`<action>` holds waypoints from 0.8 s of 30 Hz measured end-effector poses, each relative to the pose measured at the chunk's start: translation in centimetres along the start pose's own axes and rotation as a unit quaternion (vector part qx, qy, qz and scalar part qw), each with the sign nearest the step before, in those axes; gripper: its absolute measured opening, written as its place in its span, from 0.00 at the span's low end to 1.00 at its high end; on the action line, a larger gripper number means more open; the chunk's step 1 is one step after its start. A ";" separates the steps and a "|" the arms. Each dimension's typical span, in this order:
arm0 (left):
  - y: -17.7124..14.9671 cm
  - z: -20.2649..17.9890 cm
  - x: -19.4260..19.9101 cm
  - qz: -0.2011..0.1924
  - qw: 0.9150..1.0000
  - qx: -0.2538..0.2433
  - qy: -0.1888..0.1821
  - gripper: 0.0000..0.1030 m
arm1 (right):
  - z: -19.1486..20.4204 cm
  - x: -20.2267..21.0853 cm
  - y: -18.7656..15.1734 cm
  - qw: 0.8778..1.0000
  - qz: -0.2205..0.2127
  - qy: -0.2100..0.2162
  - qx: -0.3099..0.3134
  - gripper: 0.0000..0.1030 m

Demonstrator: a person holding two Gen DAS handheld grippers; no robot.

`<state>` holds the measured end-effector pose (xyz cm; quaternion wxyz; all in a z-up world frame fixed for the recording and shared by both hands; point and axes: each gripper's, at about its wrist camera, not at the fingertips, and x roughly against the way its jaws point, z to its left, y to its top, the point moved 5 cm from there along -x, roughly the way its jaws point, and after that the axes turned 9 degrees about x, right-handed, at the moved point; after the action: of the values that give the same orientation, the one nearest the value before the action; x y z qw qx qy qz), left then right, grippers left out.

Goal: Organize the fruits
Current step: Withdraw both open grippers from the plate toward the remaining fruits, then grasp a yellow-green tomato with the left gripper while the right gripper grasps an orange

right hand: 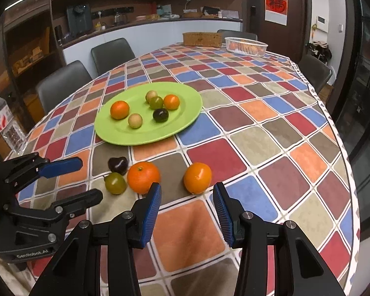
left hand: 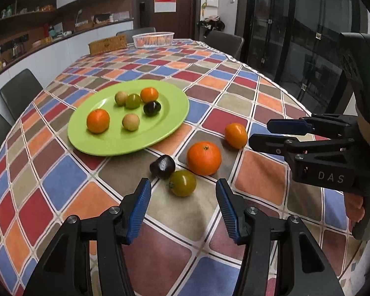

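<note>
A green plate (left hand: 106,143) (right hand: 185,120) on the checkered tablecloth holds several small fruits: oranges, pale ones, a green one and a dark one. On the cloth in front of it lie a dark fruit (left hand: 162,166) (right hand: 118,164), a green tomato (left hand: 182,183) (right hand: 115,183), a large orange (left hand: 204,157) (right hand: 143,177) and a smaller orange (left hand: 236,135) (right hand: 197,177). My left gripper (left hand: 183,190) (right hand: 86,180) is open and empty, just short of the green tomato. My right gripper (right hand: 187,193) (left hand: 261,133) is open and empty, just short of the smaller orange.
A white basket (left hand: 153,39) (right hand: 246,45) with orange fruit and a wicker box (left hand: 108,45) (right hand: 201,39) stand at the table's far end. Dark chairs (left hand: 19,93) line the left side. A water bottle (right hand: 6,128) stands at the left edge.
</note>
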<state>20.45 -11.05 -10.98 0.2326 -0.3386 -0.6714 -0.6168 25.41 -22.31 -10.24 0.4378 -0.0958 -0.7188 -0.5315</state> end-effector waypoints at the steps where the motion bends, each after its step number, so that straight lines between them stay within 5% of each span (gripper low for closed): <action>1: 0.0 0.0 -0.2 0.003 1.000 0.001 0.001 0.52 | -0.1 -0.2 -0.1 1.000 0.002 0.002 -0.002 0.43; 24: 0.6 -0.6 -3.4 0.030 0.999 0.008 0.014 0.35 | -1.2 -4.3 0.1 0.999 0.033 0.019 -0.036 0.32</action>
<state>23.10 -12.21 -12.94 0.2628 -0.3478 -0.6629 -0.6087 28.69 -21.89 -13.20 0.4646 -0.1254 -0.6871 -0.5443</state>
